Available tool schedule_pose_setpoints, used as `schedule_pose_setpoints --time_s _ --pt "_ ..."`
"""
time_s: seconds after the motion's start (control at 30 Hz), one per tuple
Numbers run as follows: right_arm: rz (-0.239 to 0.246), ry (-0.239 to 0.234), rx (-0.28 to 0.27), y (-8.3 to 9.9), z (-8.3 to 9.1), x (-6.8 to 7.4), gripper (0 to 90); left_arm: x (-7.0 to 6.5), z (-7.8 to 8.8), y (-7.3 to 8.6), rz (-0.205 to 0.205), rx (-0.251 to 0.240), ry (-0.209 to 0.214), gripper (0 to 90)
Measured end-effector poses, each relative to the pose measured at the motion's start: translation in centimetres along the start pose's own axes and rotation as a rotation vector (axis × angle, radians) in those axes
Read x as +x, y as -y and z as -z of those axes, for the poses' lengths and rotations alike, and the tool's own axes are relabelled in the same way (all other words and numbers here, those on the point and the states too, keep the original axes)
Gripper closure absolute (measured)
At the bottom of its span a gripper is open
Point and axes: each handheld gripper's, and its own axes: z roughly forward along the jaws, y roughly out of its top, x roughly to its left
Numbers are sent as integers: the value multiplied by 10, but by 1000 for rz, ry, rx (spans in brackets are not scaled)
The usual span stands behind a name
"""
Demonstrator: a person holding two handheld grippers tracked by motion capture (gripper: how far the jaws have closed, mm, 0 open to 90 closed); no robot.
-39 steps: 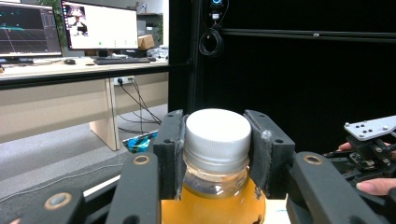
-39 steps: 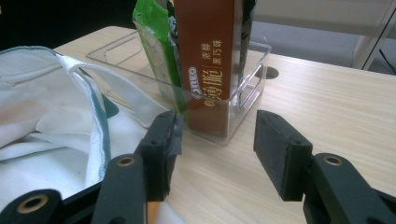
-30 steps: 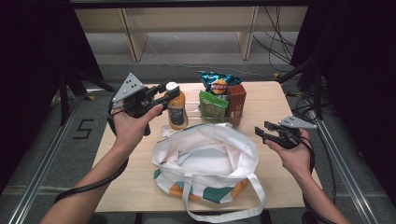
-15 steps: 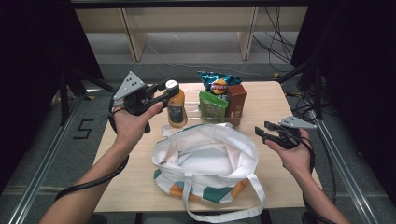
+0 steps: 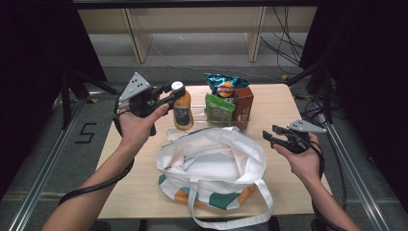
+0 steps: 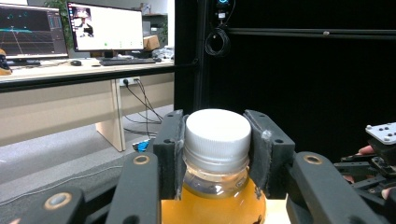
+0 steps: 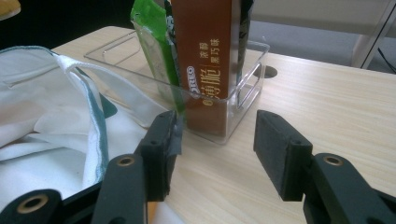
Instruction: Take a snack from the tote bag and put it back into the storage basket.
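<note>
The left gripper (image 5: 174,91) is clamped on the white cap (image 6: 215,134) of an upright bottle of orange drink (image 5: 182,111), which stands at the table's (image 5: 279,103) far left, just beyond the open tote bag (image 5: 211,163). The bottle's long axis is vertical; the bag's mouth lies toward the person from it. The right gripper (image 5: 268,136), jaws apart and empty, hovers beside the bag's right edge, near the clear bin (image 7: 243,93) of snacks.

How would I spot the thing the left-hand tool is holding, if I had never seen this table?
Start at the white tote bag in the middle of the wooden table. Just behind its left edge stands a bottle of orange drink. It alone has a white screw cap, clamped between the left gripper fingers; its neighbours are snack packets.
</note>
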Motion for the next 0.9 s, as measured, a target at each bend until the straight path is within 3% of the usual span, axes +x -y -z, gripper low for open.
schedule_pose_setpoints --time_s 0.23,0.33,0.47,0.57,0.73,0.77,0.9 --pt "4 3 -1 0 0 -1 504 2 -4 1 -1 1 -5 590" --pt "-23 2 8 1 0 1 504 3 -6 2 3 -3 -6 590" --pt "3 5 -7 1 -1 0 504 5 -8 3 -2 -2 -12 590" --pt "-21 2 1 1 0 1 504 7 -10 4 1 -4 -17 590" --pt "5 7 -6 1 0 0 503 8 -13 6 0 1 -22 590" --pt "-17 0 4 1 0 1 504 9 -14 6 0 3 -23 590" --pt "-28 1 10 1 0 2 503 12 -16 8 0 6 -29 590"
